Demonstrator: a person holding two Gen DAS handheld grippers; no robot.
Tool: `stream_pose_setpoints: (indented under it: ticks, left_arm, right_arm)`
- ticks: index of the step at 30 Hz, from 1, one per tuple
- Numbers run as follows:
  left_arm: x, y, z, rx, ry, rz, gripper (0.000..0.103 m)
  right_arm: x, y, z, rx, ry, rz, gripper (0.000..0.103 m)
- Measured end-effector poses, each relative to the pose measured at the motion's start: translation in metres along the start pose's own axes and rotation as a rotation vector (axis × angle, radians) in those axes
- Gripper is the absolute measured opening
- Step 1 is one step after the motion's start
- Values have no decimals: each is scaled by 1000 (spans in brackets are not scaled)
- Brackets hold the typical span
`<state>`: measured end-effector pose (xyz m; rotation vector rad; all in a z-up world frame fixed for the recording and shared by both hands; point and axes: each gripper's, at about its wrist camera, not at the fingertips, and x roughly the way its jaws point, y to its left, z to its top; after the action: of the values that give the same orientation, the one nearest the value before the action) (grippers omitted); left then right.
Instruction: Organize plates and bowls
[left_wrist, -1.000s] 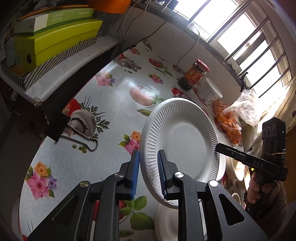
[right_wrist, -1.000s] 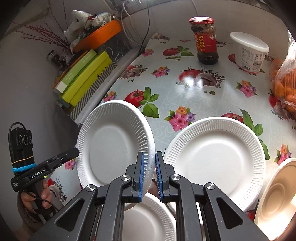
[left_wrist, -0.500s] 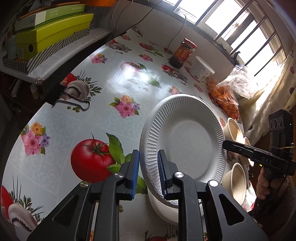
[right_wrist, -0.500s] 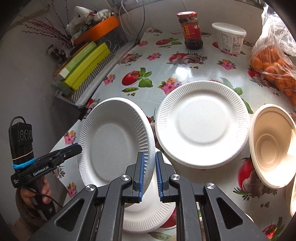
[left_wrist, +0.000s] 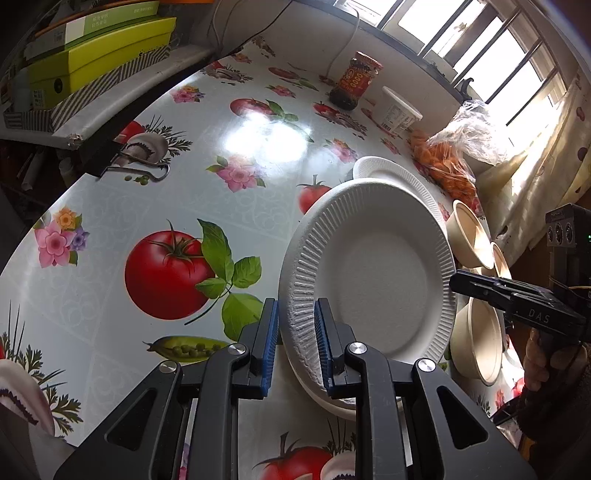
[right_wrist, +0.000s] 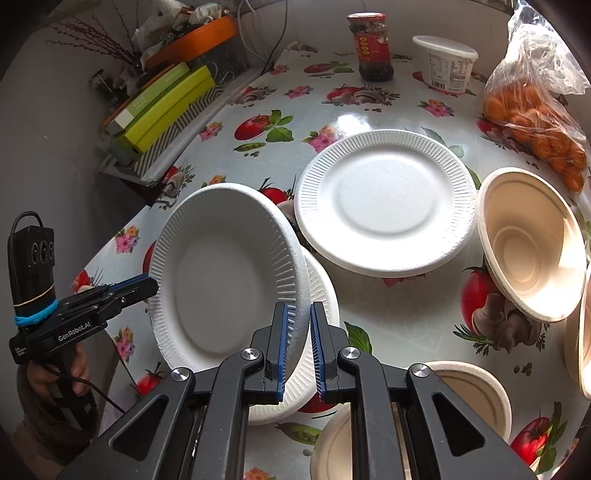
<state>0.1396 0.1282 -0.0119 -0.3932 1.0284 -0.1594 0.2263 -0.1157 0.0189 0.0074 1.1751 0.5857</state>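
Observation:
A white foam plate (left_wrist: 373, 273) (right_wrist: 218, 280) hangs tilted between both grippers. My left gripper (left_wrist: 295, 343) is shut on its near rim, and in the right wrist view it (right_wrist: 149, 284) reaches in from the left. My right gripper (right_wrist: 298, 343) is shut on the opposite rim and shows at the right (left_wrist: 458, 282) in the left wrist view. Directly under the held plate a second white plate (right_wrist: 321, 295) lies on the table. A third white plate (right_wrist: 384, 199) lies farther back. Several beige bowls (right_wrist: 532, 243) (right_wrist: 469, 398) stand to the right.
At the far side of the flowered tablecloth (left_wrist: 147, 206) stand a sauce jar (right_wrist: 371, 48), a white tub (right_wrist: 445, 62) and a bag of oranges (right_wrist: 535, 118). Green boxes (left_wrist: 99, 55) sit on a shelf to the left, by a binder clip (left_wrist: 136, 162).
Both grippers have carried the plate together across the table and a little down. It now hangs over the second plate, and the beige bowls have come into view.

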Motion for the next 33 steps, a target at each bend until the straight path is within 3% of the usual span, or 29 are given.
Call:
stream_pose_setpoints:
  ticks: [27, 33]
  left_arm:
    - [10, -18, -15, 100, 76, 87, 21]
    - [11, -15, -15, 90, 86, 67, 21]
  right_arm:
    - [22, 18, 0, -125, 80, -189, 14]
    - [26, 17, 1, -124, 96, -202, 14]
